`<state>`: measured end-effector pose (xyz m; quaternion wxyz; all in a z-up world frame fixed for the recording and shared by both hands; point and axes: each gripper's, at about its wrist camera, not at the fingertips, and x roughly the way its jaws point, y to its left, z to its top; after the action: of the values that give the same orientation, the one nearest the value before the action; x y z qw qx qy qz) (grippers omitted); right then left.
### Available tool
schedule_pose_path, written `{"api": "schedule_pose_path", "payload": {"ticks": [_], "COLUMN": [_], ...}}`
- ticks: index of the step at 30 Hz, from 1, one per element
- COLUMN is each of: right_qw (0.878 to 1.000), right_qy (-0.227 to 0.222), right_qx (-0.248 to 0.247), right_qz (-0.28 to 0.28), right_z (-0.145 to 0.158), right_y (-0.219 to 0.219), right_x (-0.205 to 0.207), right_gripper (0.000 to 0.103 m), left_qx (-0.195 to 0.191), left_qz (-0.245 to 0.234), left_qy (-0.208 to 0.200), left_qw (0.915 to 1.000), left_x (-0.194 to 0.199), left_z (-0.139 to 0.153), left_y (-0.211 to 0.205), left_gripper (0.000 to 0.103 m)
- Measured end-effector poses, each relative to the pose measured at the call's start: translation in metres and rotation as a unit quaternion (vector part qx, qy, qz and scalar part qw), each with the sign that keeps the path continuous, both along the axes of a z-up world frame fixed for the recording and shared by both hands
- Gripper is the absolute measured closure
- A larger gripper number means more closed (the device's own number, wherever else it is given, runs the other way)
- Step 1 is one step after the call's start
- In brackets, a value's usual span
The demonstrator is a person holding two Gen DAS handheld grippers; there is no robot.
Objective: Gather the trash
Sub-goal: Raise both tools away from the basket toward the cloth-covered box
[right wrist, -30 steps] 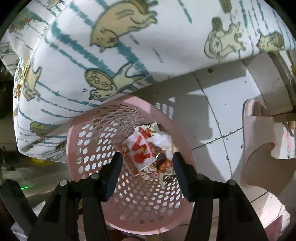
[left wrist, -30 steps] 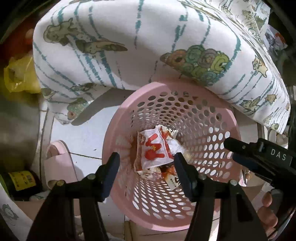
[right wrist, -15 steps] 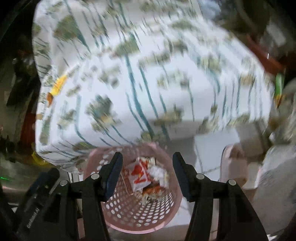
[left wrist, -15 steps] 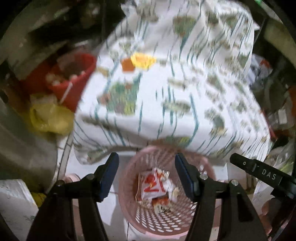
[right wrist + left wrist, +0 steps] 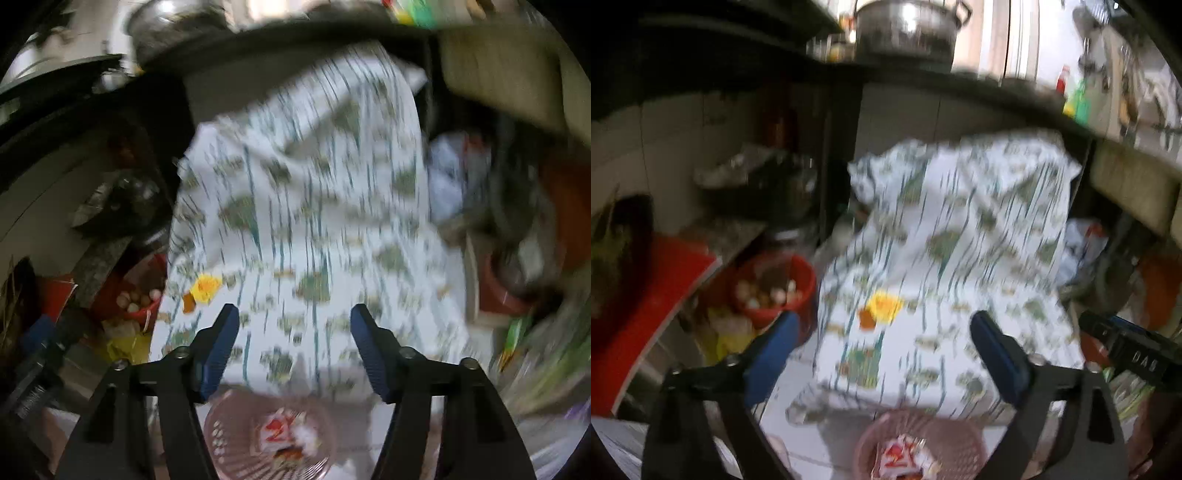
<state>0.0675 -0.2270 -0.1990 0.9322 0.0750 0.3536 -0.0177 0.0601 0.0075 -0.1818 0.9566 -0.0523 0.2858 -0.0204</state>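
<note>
Both views are smeared by motion blur, so small things are hard to read.
Patterned cloth (image 5: 960, 266) fills the middle, hiding what it covers; the pink basket (image 5: 919, 439), cut off at the bottom edge, sits below it holding a red-and-white wrapper (image 5: 901, 458). Yellow scrap (image 5: 884, 304) lies near the cloth's left edge, ahead of the left gripper (image 5: 882, 343) and right gripper (image 5: 290, 341), both empty, jaws opening.
</note>
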Motion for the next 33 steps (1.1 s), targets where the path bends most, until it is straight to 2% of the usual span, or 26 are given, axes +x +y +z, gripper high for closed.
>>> {"api": "schedule_pose_path", "payload": {"ticks": [2,3,5,7,9,11,14,17,21,25,29,33], "right_qw": [0.999,0.998,0.995,0.993,0.992,0.989,0.981,0.975,0.976,0.981,0.991,0.994], "right_qy": [-0.035,-0.045,-0.078,-0.101,-0.115,-0.128,-0.167,-0.178,-0.175,-0.148,-0.074,-0.047], "right_qx": [-0.034,-0.042,-0.055,-0.052,-0.050,-0.068,-0.102,-0.129,-0.129,-0.121,-0.104,-0.087], "right_qz": [0.016,0.018,0.012,0.012,0.010,-0.001,-0.010,0.003,0.000,-0.011,-0.024,-0.041], "right_z": [0.024,0.029,0.047,0.060,0.068,0.079,0.093,0.097,0.087,0.052,0.009,-0.007], "right_y": [0.003,0.006,0.003,-0.001,-0.004,-0.006,-0.005,-0.001,-0.001,-0.005,-0.018,-0.031], "right_x": [-0.001,-0.001,-0.005,-0.006,-0.004,0.000,0.000,0.009,0.019,0.033,0.057,0.071], "right_gripper": [0.025,0.024,0.019,0.014,0.013,0.000,0.000,0.000,0.000,0.000,0.000,0.000], "left_qx": [0.001,0.009,0.053,0.069,0.070,0.063,0.057,0.066,0.086,0.090,0.095,0.088], "left_qz": [-0.003,-0.005,0.003,-0.003,-0.007,-0.005,-0.012,-0.016,-0.023,-0.034,-0.037,-0.027], "left_qy": [-0.031,-0.041,-0.073,-0.100,-0.118,-0.135,-0.157,-0.169,-0.167,-0.143,-0.118,-0.106], "left_qw": [0.9995,0.9991,0.9959,0.9926,0.9905,0.9888,0.9859,0.9833,0.9820,0.9850,0.9877,0.9901], "left_x": [-0.003,-0.004,-0.004,-0.005,-0.004,-0.001,0.004,0.014,0.029,0.050,0.075,0.094], "left_z": [0.023,0.031,0.052,0.065,0.082,0.097,0.115,0.123,0.120,0.106,0.090,0.076], "left_y": [0.001,0.000,-0.006,-0.010,-0.009,-0.007,-0.003,-0.001,0.001,0.002,0.003,0.011], "left_gripper": [0.000,0.000,0.000,0.000,0.000,0.000,0.000,0.000,0.000,0.000,0.000,0.000]}}
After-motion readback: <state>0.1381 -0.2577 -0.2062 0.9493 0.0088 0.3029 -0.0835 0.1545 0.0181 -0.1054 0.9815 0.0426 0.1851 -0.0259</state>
